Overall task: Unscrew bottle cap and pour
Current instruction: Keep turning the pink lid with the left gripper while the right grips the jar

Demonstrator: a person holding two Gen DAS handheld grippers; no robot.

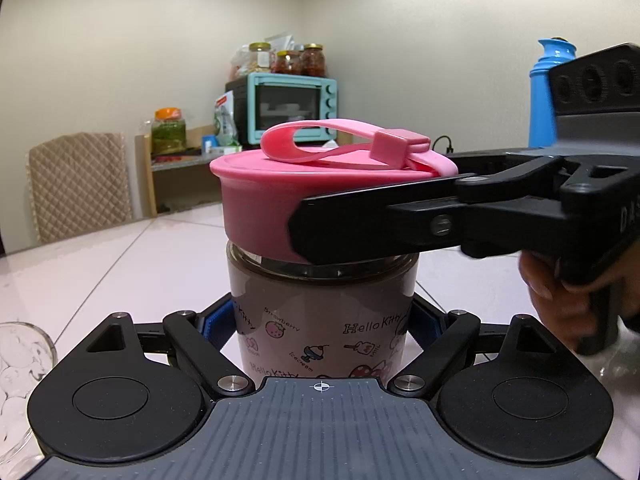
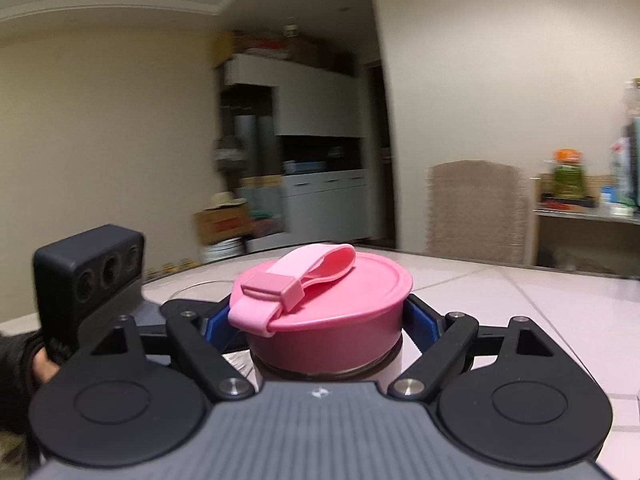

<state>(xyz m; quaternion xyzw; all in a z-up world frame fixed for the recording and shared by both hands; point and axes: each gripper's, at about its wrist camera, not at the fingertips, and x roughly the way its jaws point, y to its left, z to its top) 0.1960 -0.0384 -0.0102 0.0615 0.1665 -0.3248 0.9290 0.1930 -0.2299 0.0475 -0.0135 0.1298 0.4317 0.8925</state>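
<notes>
My left tool (image 1: 320, 320) clamps the bottle (image 1: 320, 320); right tool (image 2: 324, 320) grips the pink cap (image 2: 324, 308) from three o'clock. Unscrewing barely begun, pouring remains.

The cap (image 1: 260, 204) is pink; the bottle (image 1: 320, 320) is brown with cartoon prints. The toaster oven (image 1: 294, 108) is teal, the chair cover (image 1: 80, 184) quilted beige, the counter (image 1: 100, 264) pale pink.

Bkgd items: teal toaster oven (image 1: 295, 109) w/ 3 jars (image 1: 286, 58) on top; green-filled jar w/ orange lid (image 1: 168, 130) on side shelf; quilted beige chair (image 1: 80, 184); blue flask (image 1: 544, 96) at right; white tiled table (image 1: 100, 264).
</notes>
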